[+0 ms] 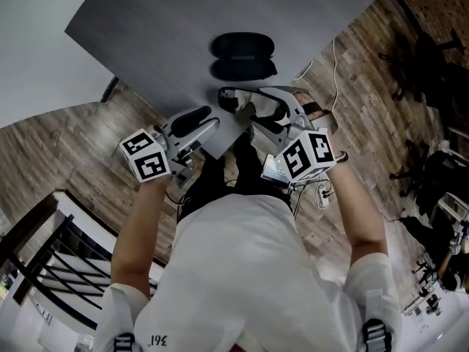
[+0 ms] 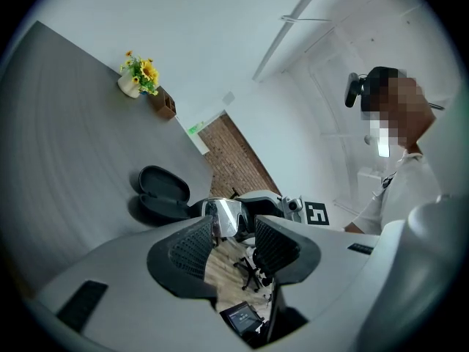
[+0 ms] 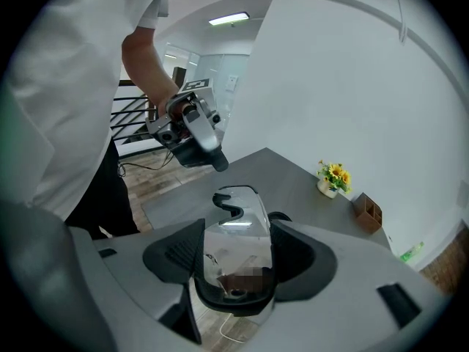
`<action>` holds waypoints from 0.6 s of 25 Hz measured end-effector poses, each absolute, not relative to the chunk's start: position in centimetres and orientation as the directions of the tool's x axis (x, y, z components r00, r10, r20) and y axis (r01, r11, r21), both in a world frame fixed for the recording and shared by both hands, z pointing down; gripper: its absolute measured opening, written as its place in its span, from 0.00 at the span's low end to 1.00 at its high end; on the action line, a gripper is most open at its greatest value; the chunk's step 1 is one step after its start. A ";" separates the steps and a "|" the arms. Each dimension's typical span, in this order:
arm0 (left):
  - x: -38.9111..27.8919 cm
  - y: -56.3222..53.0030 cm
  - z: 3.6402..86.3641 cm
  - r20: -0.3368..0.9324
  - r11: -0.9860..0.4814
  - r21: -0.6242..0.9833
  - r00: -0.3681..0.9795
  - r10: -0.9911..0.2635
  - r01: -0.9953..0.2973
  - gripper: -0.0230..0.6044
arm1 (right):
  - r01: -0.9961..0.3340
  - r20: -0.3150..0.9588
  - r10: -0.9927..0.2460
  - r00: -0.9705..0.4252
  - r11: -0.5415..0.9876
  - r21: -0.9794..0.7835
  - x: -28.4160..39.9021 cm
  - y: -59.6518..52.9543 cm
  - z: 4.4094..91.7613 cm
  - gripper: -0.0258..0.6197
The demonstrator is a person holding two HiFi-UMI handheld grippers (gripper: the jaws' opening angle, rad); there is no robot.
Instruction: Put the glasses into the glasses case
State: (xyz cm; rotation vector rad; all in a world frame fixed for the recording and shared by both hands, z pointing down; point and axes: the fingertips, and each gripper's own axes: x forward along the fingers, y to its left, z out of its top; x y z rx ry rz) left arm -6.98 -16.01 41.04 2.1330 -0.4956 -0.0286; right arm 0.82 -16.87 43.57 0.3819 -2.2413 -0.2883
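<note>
Head view: the open glasses case (image 1: pixel 243 56) lies on the grey desk (image 1: pixel 146 42). The right gripper (image 1: pixel 262 114) holds the glasses (image 1: pixel 245 97) near the desk's edge, just at six o'clock of the case. The left gripper (image 1: pixel 199 127) is at eight o'clock of the glasses.

Left gripper view: its jaws stand apart with nothing between them. The glasses show just beyond, and the case is at ten o'clock.

Right gripper view: its jaws are clamped on the glasses' lens. A flower pot (image 3: pixel 331 178) and a wooden holder (image 3: pixel 366 213) stand on the desk at two o'clock.
</note>
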 end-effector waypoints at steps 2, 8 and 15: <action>-6.8 -16.6 41.3 0.169 -0.496 0.799 0.919 -0.357 -0.339 0.32 | -0.172 0.702 -0.361 -0.614 0.929 0.328 1.0 -17.7 44.0 0.49; -6.6 -17.8 41.6 0.183 -0.494 0.796 0.917 -0.356 -0.351 0.32 | -0.160 0.696 -0.364 -0.619 0.926 0.343 1.0 -19.8 44.6 0.49; -6.5 -18.0 41.4 0.190 -0.496 0.791 0.914 -0.358 -0.359 0.32 | -0.153 0.691 -0.383 -0.613 0.916 0.371 1.2 -22.4 45.0 0.49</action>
